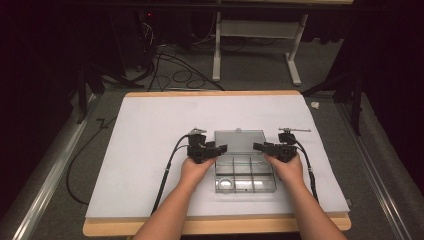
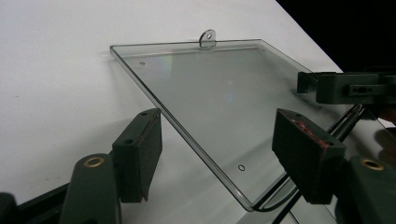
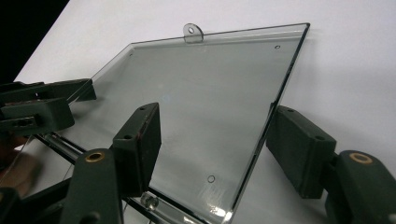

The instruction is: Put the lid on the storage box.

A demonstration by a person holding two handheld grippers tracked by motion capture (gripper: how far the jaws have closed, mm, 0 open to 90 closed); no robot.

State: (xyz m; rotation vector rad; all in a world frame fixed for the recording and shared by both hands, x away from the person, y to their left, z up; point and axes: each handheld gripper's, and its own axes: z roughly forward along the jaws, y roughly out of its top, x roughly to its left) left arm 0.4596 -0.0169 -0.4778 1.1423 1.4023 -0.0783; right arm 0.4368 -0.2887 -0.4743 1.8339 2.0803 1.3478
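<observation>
A clear plastic compartment box [image 1: 245, 176] lies on the white mat, its clear lid [image 1: 239, 141] swung open behind it. My left gripper [image 1: 223, 148] sits at the lid's left edge and my right gripper [image 1: 256, 146] at its right edge. In the left gripper view, my left gripper [image 2: 217, 135] stands open with the lid [image 2: 210, 88] edge passing between the jaws, untouched by the pads. My right gripper [image 3: 212, 130] is likewise open astride the lid [image 3: 210, 84] edge. A small hanging tab [image 2: 208, 37] sticks out of the lid's far edge.
The white mat [image 1: 150, 130] covers a wooden table [image 1: 210, 226] with free room left, right and behind the box. Beyond the table, cables [image 1: 175, 75] lie on the floor near a white table frame [image 1: 217, 50]. Each gripper's cable trails off the near edge.
</observation>
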